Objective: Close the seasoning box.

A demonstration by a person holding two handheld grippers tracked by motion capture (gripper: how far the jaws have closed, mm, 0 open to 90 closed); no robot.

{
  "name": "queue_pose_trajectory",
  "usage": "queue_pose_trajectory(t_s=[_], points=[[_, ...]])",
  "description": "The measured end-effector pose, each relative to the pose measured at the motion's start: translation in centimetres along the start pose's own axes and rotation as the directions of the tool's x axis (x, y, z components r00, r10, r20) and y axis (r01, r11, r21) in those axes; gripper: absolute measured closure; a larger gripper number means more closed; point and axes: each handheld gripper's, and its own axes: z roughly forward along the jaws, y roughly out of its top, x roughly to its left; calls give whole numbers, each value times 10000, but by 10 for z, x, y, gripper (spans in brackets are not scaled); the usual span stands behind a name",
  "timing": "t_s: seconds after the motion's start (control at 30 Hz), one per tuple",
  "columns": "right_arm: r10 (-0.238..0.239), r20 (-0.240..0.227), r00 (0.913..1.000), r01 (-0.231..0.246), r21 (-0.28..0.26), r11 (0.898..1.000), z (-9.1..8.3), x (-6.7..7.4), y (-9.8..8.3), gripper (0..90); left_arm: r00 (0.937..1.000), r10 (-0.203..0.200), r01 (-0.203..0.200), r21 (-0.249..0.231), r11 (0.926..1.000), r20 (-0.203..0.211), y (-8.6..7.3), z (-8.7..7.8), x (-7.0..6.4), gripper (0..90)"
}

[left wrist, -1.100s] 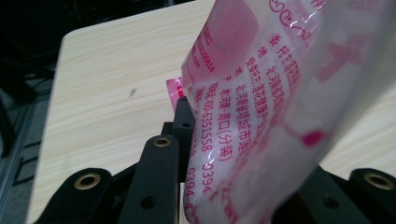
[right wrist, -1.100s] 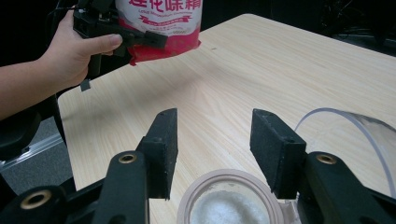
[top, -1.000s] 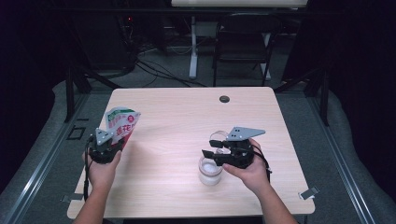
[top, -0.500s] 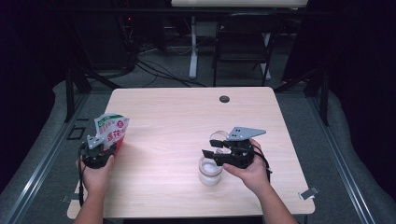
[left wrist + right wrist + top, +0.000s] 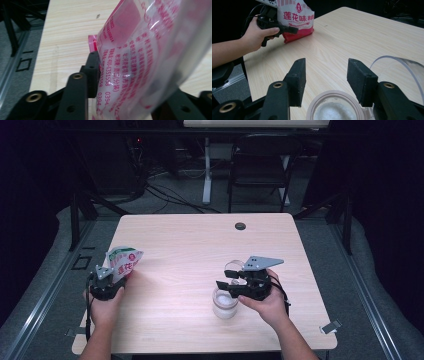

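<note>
1. My left gripper (image 5: 106,279) sits at the table's (image 5: 200,250) 8 o'clock edge with the bag (image 5: 122,262) of seasoning between its jaws. The jaws have just been opening. In the left gripper view the bag (image 5: 140,57) lies against the one pad (image 5: 93,72) I can see, but I cannot tell whether the far pad presses on it at all.

2. The bag stands on its bottom edge near the table's left rim, leaning a little toward 2 o'clock. In the right gripper view its red base (image 5: 298,35) touches the wood.

3. My right gripper (image 5: 325,80) hovers over the jar (image 5: 335,106) at the table's 5 o'clock – jaws spread, nothing between the pads. The jar is uncapped, with white powder inside, and sits just below the fingertips.

4. A clear lid or cup (image 5: 399,68) stands just beside the jar at 1 o'clock; I cannot tell which it is.

5. Risks as I judge them:
   - If I let go of the bag now it may flop over, since it is soft and leaning. Any open top would spill onto the table or off the near edge.
   - If I lower the right gripper off centre, a jaw could catch the jar's rim and tip the powder out – or knock the clear piece aside.
   - The trailing cable (image 5: 89,320) could drag the bag as I pull back.
</note>
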Motion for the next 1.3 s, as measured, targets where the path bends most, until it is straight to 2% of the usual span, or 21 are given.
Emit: queue_pose_trajectory(t_s=[0.13,0.3,0.47,0.67,0.8,0.97,1.13,1.3], points=[[5,20,10000,-5,-29,10000,0,0,0,492,10000,66,-64,-597,9982,44,2,-6,-3,495],[-35,46,10000,35,27,10000,1,0,0,489,10000,-8,4,-966,9953,-40,2,-11,-6,410],[-65,37,10000,65,50,10000,2,1,0,487,10000,72,-69,-1087,9941,23,3,-15,-8,405],[-14,43,10000,13,35,10000,2,0,0,483,9992,40,25,-1661,9861,390,5,-27,-14,397],[57,26,10000,-56,-56,10000,1,-1,1,478,9982,291,-202,-1657,9860,516,7,-34,-21,397],[64,86,9999,-64,-31,10000,0,0,2,471,9965,360,-222,-1763,9841,753,9,-40,-27,397],[209,182,9996,-207,-77,9998,-3,-2,3,481,9947,720,-589,-1655,9844,740,10,-41,-34,397],[185,312,9993,-183,-65,9998,-4,-2,3,493,9935,648,-509,-1431,9884,940,12,-41,-38,416]])
